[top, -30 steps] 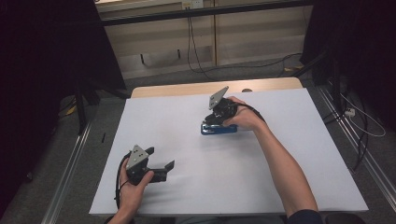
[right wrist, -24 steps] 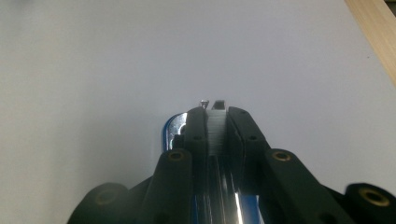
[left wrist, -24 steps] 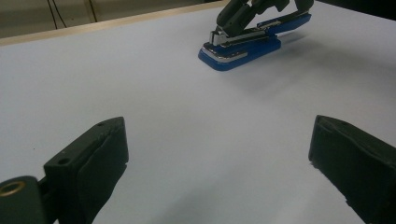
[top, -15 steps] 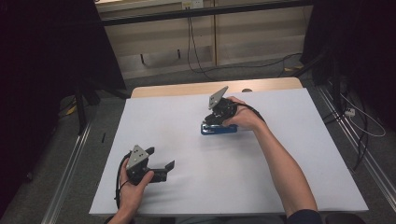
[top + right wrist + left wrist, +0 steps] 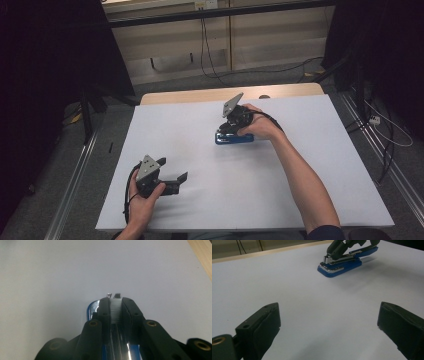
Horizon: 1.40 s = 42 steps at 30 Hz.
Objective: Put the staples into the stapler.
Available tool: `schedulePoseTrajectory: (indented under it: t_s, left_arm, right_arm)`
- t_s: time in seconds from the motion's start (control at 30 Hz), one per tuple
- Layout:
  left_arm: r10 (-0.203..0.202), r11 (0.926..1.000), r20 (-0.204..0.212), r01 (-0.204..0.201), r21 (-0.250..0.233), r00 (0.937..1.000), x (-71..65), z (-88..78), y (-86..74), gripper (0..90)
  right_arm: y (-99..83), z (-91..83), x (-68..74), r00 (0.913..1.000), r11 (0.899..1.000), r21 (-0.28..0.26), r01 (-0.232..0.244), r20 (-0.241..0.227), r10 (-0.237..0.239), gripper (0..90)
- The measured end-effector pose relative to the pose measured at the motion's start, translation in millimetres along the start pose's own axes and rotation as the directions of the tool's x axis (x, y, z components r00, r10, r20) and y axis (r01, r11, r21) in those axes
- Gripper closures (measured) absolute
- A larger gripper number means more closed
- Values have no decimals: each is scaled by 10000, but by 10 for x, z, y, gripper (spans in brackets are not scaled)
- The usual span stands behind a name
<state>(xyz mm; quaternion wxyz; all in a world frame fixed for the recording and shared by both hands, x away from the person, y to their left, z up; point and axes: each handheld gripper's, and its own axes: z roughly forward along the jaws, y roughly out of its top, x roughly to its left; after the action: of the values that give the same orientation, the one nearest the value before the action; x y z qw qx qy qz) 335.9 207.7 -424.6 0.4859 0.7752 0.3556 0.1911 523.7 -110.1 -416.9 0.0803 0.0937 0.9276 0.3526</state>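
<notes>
Two grippers: both are held by a person at a white-covered table (image 5: 310,165).
Right gripper (image 5: 231,123): just above centre of the high view, its black fingers (image 5: 103,310) are pressed together on the white strip of staples in the open stapler's metal channel.
Blue stapler (image 5: 340,265): a flat blue plastic base with a chrome plate lies on the table, upper centre of the left gripper view; its top part is tilted up from the base.
Likely reason for hold: judging by the grip, the narrow pinch suits the thin staple strip, either seating it or drawing it out; which one cannot be told.
Left gripper (image 5: 170,182): lower left of the high view, fingers wide apart and empty, apparently waiting well apart from the stapler.
Surfaces: smooth matte sheet, glossy plastic, ridged staples, dull rubbery finger pads.
</notes>
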Motion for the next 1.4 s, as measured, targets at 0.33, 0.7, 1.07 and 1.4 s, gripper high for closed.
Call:
schedulePoseTrajectory:
  t_s: [0.33, 0.7, 1.07, 1.4]
  left_arm:
    - [-3, 10000, 28, 3, 4, 10000, 3, 4, -4, 48]
    - [-4, 10000, 56, 4, 18, 10000, 4, 5, -2, 48]
    - [-11, 10000, 53, 11, 54, 10000, 2, 10, -3, 48]
    - [-7, 10000, 63, 6, 40, 10000, 5, 7, -3, 48]
  right_arm:
    - [0, 8, -5, 9998, 9999, 1, -161, 66, 161, 744]
    - [-17, 34, -11, 9997, 9997, 26, -254, -49, 254, 735]
    - [-61, -53, -28, 9992, 9990, 170, -405, -67, 406, 715]
    - [-46, -40, -27, 9999, 9998, 140, -117, -60, 118, 775]
